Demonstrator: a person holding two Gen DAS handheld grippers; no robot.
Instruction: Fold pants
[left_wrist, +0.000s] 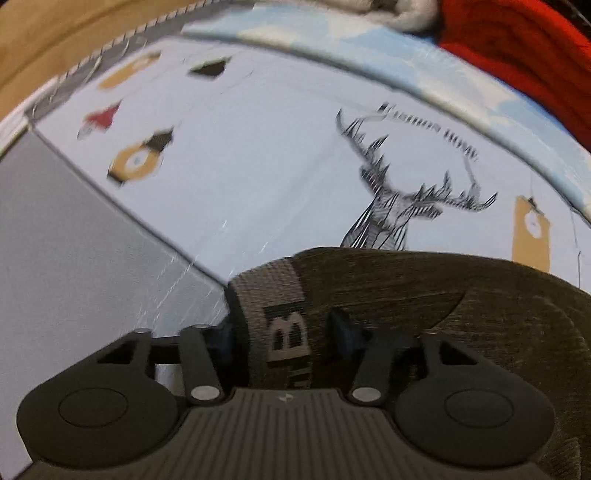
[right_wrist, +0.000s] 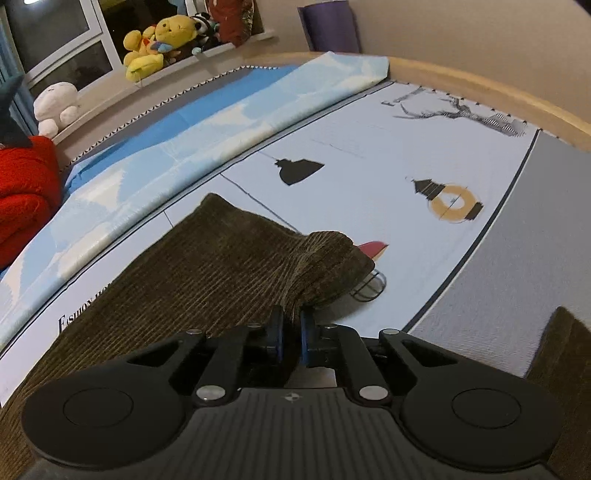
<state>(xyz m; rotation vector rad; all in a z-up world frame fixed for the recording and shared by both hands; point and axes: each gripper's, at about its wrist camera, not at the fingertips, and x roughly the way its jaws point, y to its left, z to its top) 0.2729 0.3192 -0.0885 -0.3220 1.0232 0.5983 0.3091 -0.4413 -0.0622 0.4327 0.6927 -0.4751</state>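
Left wrist view, blurred: grey panel (left_wrist: 74, 236) of bed cover at far left, then pale printed sheet (left_wrist: 258, 155) with lantern prints and a stag drawing (left_wrist: 391, 206). Left tongs (left_wrist: 284, 328) parted, straddling the grey waistband (left_wrist: 273, 291) of the brown corduroy pants (left_wrist: 424, 295); band sits between the pads, lettering on it, pads not seen pressing it. Pants cover lower right of that view. Folded light-blue blanket (left_wrist: 406, 74) along far edge, red fabric (left_wrist: 517, 55) top right.

Right wrist view: red fabric at left, plush toys (right_wrist: 159, 40) on the window sill (right_wrist: 110, 96) above, light-blue blanket running diagonally. Pants (right_wrist: 221, 258) lying flat on the bed sheet (right_wrist: 369, 155), spread from lower left toward centre, far end bunched into a fold (right_wrist: 332, 258). Right tongs (right_wrist: 291, 328) nearly closed, pinching a ridge of the corduroy between the blue pads (right_wrist: 304, 339). Lamp and lantern prints right of centre, grey panel (right_wrist: 535, 258) further right, more brown cloth (right_wrist: 569, 369) at the right edge.
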